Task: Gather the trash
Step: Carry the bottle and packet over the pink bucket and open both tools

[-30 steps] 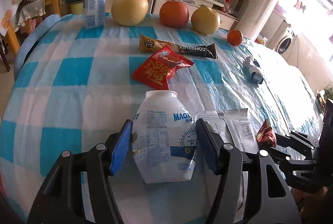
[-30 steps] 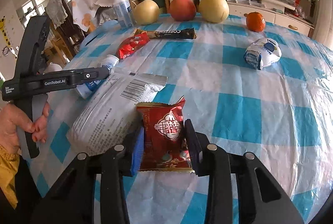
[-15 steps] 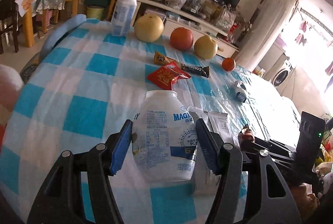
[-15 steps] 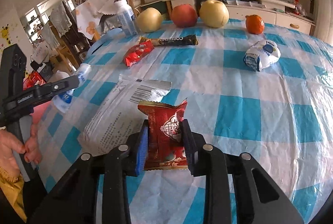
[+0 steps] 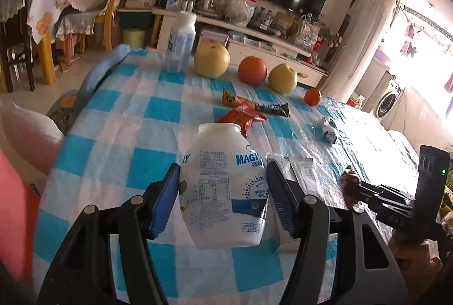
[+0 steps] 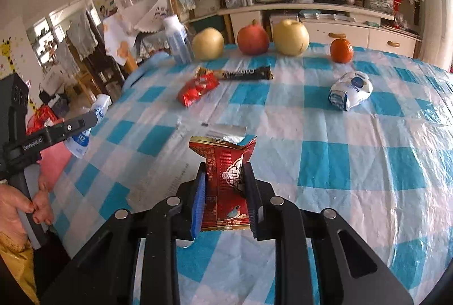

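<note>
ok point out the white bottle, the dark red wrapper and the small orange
white bottle [image 5: 223, 186]: left wrist view, printed label on its body
dark red wrapper [image 6: 226, 177]: right wrist view, patterned front
small orange [image 6: 341, 50]: right wrist view, middle of its skin

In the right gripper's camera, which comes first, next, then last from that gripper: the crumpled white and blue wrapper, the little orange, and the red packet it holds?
1. Red packet, pinched in the right gripper.
2. Crumpled white and blue wrapper, mid-table on the right.
3. Little orange, at the table's far edge, right of the other fruit.
</note>
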`<state>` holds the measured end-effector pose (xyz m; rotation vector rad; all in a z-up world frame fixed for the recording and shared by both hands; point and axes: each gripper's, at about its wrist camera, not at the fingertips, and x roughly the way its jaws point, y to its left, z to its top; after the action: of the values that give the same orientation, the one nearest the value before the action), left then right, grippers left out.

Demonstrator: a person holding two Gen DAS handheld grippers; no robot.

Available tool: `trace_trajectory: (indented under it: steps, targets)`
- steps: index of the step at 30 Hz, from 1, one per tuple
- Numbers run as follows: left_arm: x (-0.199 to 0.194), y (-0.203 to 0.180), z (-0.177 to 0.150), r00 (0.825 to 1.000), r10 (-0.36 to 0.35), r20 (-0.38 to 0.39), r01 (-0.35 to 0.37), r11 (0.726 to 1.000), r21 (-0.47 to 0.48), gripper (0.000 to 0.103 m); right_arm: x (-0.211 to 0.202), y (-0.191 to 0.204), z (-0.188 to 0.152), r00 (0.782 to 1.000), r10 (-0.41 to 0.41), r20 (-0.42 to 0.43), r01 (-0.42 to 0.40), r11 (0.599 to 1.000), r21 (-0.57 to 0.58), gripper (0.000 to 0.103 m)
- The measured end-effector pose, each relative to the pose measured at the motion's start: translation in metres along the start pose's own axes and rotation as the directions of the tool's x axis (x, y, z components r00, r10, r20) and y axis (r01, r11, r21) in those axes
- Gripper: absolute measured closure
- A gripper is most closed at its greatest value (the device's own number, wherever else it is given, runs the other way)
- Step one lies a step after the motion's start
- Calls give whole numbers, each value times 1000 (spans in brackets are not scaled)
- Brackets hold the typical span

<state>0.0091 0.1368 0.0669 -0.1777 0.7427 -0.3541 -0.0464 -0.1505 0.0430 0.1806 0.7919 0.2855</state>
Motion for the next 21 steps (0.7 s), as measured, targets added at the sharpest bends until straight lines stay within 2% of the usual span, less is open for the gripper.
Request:
trace_trajectory:
  steps: [10,16,21]
  targets:
    - [-41,25,14,996,39,86,-38,999,-20,40,-20,32,6,996,83,38,-85,995,46,77]
    - [-74,62,23,982,113,149,-100,991,-87,40,-18,86,13,985,170,26,-170,985,-2,77]
    - [-107,106,25,965,183,187,-147,971,-190,40,-9,143,22,963,271,4,-271,962,-45,77]
